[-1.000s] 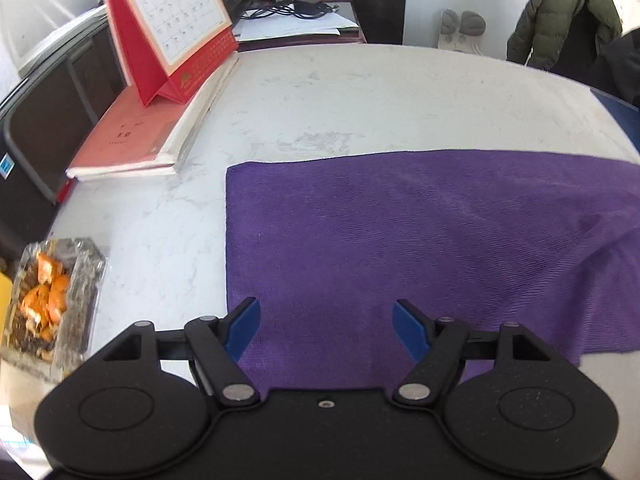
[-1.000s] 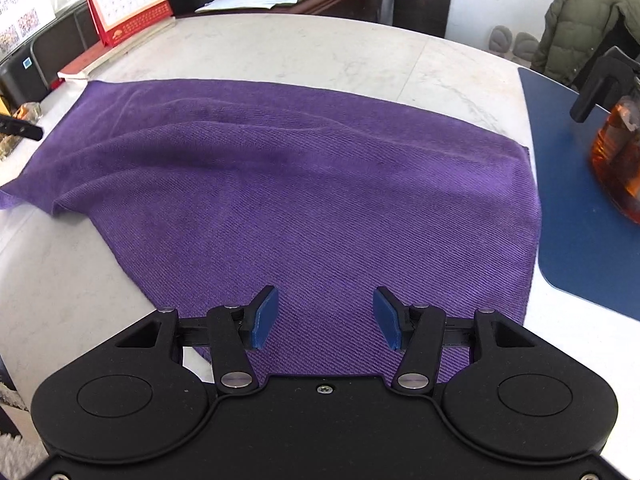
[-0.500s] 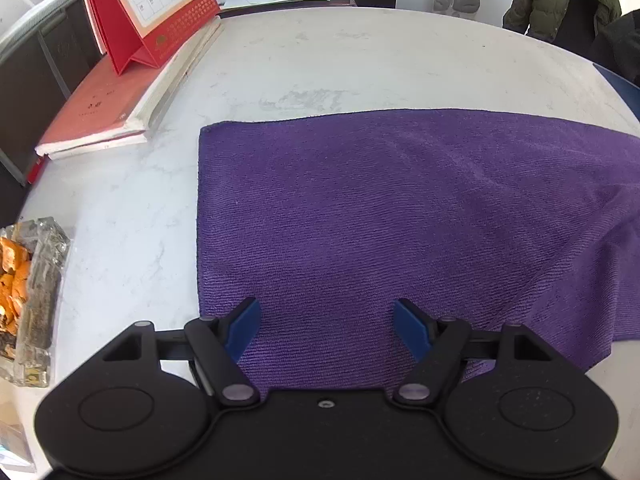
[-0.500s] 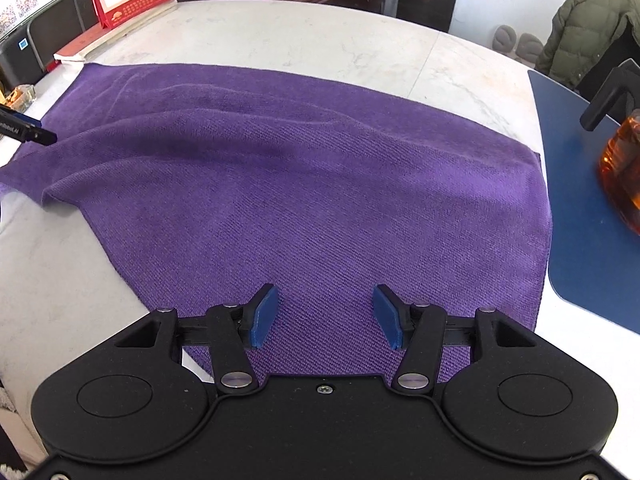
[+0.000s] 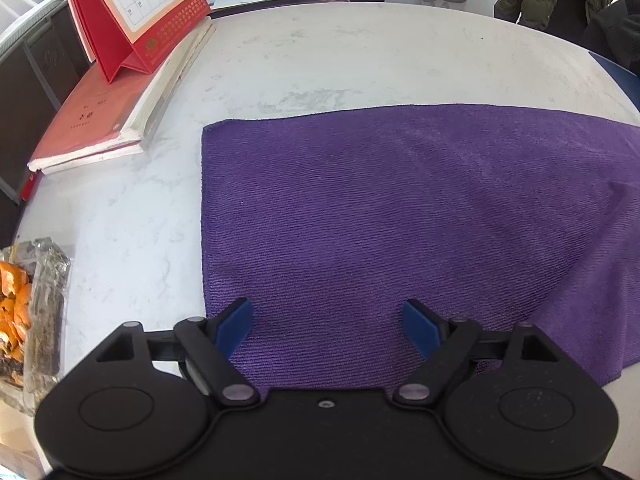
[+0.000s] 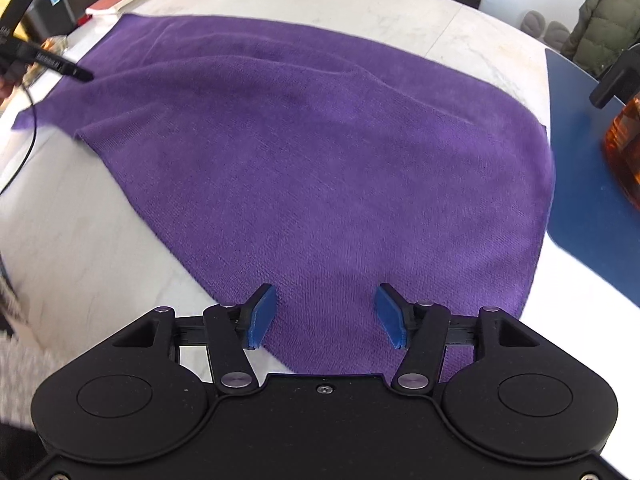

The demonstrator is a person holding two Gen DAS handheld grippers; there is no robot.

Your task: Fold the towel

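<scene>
A purple towel (image 5: 380,216) lies spread on the white marble table (image 5: 320,60); it also fills the right wrist view (image 6: 320,152), with soft creases across its middle. My left gripper (image 5: 330,330) is open and empty, hovering over the towel's near left corner. My right gripper (image 6: 326,316) is open and empty over the towel's near right corner. The left gripper's black finger (image 6: 60,66) shows at the far left of the right wrist view, by the towel's left edge.
A red desk calendar (image 5: 136,12) stands on a red book (image 5: 112,108) at the back left. A glass dish of orange peels (image 5: 28,312) sits at the left edge. A blue mat (image 6: 588,184) with an amber bottle (image 6: 624,148) lies right.
Both grippers have come lower and closer over the towel's near edge. The left gripper's finger now shows further into the right wrist view. Jaws have stayed open.
</scene>
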